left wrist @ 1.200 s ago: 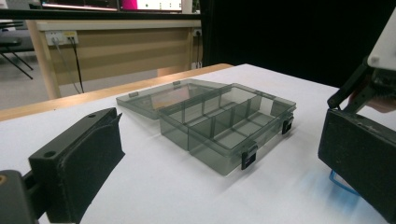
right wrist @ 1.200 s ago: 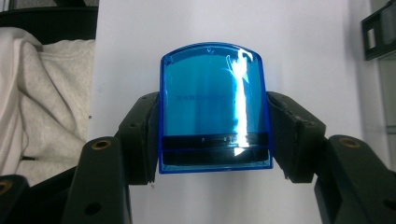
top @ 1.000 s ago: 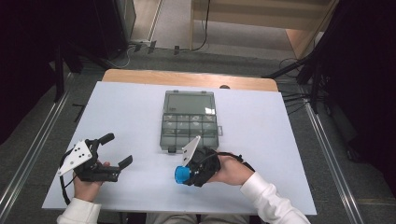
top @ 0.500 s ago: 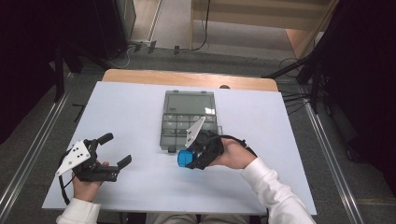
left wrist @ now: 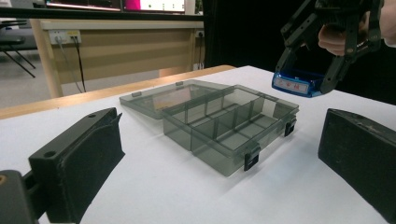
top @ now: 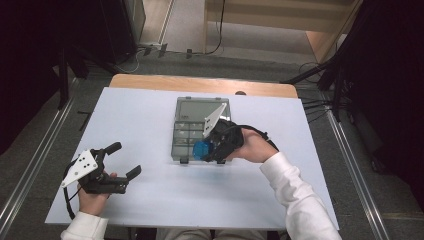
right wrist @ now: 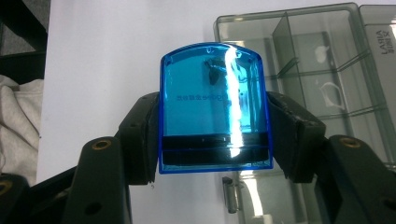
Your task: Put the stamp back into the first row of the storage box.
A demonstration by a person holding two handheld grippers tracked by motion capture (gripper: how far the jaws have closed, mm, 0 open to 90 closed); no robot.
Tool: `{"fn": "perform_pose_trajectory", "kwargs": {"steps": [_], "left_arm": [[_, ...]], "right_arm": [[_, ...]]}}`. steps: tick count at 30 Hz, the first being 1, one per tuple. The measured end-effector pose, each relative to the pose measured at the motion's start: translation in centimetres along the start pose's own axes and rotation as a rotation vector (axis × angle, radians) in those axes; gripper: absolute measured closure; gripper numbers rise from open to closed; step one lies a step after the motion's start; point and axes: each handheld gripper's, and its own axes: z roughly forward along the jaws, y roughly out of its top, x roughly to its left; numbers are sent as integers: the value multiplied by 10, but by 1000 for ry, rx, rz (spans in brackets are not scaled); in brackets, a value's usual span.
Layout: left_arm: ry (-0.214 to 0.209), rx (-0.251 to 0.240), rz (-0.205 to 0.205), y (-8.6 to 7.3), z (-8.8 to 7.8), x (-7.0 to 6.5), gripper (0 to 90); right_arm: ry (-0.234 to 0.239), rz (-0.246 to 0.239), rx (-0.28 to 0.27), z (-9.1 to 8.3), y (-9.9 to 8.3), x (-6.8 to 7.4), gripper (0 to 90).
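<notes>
A clear blue plastic case [right wrist: 215,107] sits clamped between the two black jaws of my right gripper [right wrist: 215,133], which is shut on its sides. In the high view the blue case [top: 200,149] hangs over the near edge of a smoky grey compartment box [top: 186,131], with the right gripper [top: 207,150] above it. The box's lid [top: 199,108] lies open and flat behind it. My left gripper [top: 124,159] rests at the table's near left, open with nothing between its jaws. From the left gripper view, the compartment box [left wrist: 233,119] lies ahead and the blue case [left wrist: 296,84] hovers beyond it.
The box stands on a white tabletop [top: 140,120] with a wooden strip [top: 200,84] along its far edge. Several compartments [left wrist: 219,128] in the box look bare. Metal rails and dark stands flank the table on both sides.
My right gripper has carried the blue case up and away from the near table area to over the box's front edge. The left gripper has stayed put.
</notes>
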Motion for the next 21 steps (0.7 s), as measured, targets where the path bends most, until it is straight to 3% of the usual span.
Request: {"fn": "perform_pose_trajectory", "kwargs": {"steps": [6,16,21], "left_arm": [[0,0,1,0,0,0,0],[5,-3,-13,-1,0,3,0],[5,-2,-19,-1,0,4,0]], "right_arm": [[-15,-2,10,-4,6,-8,420],[-52,49,38,-7,17,-38,420],[-85,52,42,-4,19,-51,420]]}}
